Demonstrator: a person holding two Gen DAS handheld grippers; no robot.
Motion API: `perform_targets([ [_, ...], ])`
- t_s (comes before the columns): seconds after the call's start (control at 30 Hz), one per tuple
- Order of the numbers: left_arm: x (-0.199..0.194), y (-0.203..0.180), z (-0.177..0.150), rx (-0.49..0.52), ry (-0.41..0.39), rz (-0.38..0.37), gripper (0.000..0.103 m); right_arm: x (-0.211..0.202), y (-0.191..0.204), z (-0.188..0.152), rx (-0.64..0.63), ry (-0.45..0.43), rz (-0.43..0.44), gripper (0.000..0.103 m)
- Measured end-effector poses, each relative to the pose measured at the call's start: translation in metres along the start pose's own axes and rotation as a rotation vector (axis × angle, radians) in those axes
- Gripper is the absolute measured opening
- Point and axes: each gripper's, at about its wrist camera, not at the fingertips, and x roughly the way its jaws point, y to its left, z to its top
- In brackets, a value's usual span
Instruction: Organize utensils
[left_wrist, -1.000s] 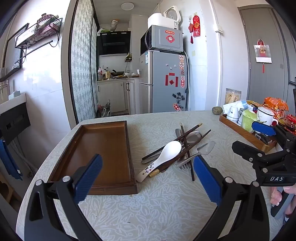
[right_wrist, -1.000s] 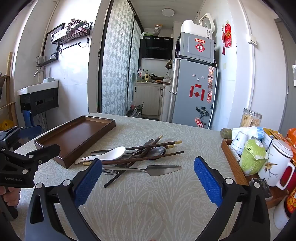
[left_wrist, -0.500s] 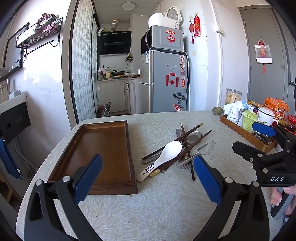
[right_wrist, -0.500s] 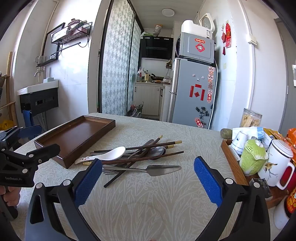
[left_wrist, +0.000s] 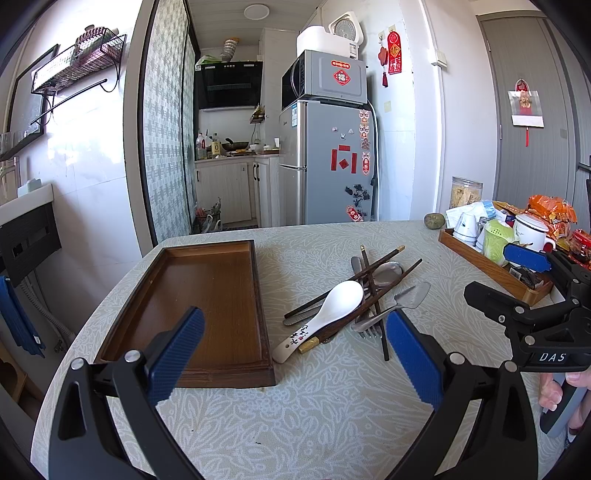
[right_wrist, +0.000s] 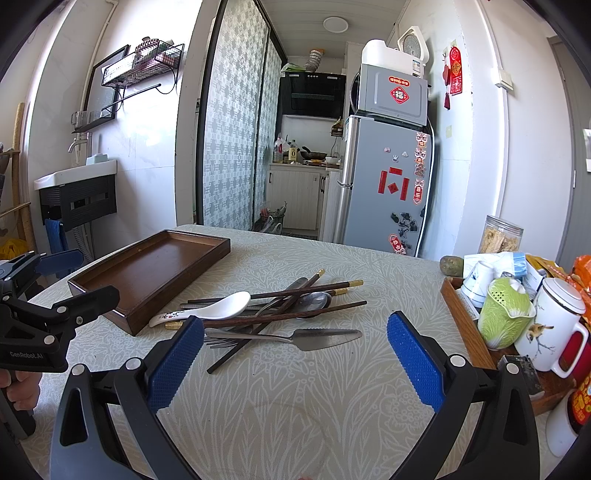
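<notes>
From my left gripper (left_wrist: 293, 354) I look down on a brown wooden tray (left_wrist: 192, 295) on the patterned table (left_wrist: 295, 413); nothing lies inside it. Just right of the tray, touching none of its walls that I can see, sits the pile of utensils: a white spoon (left_wrist: 325, 314) on top, dark chopsticks (left_wrist: 373, 273) crossed over a metal spoon (left_wrist: 388, 271), a fork (left_wrist: 371, 328) and a flat metal server (right_wrist: 317, 336). My left gripper's jaws stand wide apart, holding nothing. My right gripper (right_wrist: 293, 356) is also spread wide and empty, hovering near the pile. At the table's right edge a second wooden tray (right_wrist: 463, 321) holds a green cabbage-shaped pot (right_wrist: 504, 314), a white lidded mug (right_wrist: 554, 332) and small white cups (right_wrist: 478, 282).
</notes>
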Motion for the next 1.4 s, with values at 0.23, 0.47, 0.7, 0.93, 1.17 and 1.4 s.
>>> perform_targets([
  [0.23,-0.0001,0.0001,0.0000,-0.001,0.000,-0.001,0.100,0.0000,0.0001,-0.0004,0.000,0.000,0.000,0.100],
  [0.47,-0.0014,-0.0014,-0.0002,-0.001,0.000,-0.004,0.100,0.0002,0.0000,-0.0006,0.000,0.001,0.000,0.100],
  [0.7,0.0001,0.0000,0.0000,-0.001,0.000,-0.001,0.100,0.0003,-0.0002,-0.0008,0.000,0.000,0.000,0.100],
  [0.93,-0.0006,-0.0010,-0.0001,-0.002,-0.001,0.000,0.100,0.0004,-0.0009,-0.0010,0.004,0.001,-0.002,0.100],
  [1.17,-0.0047,-0.0012,0.0002,0.002,-0.003,0.005,0.100,0.0014,-0.0010,-0.0013,0.003,0.001,-0.001,0.100],
  [1.4,-0.0008,-0.0043,0.0005,0.001,0.000,0.002,0.100,0.0009,-0.0012,-0.0016,0.001,0.000,-0.001,0.100],
])
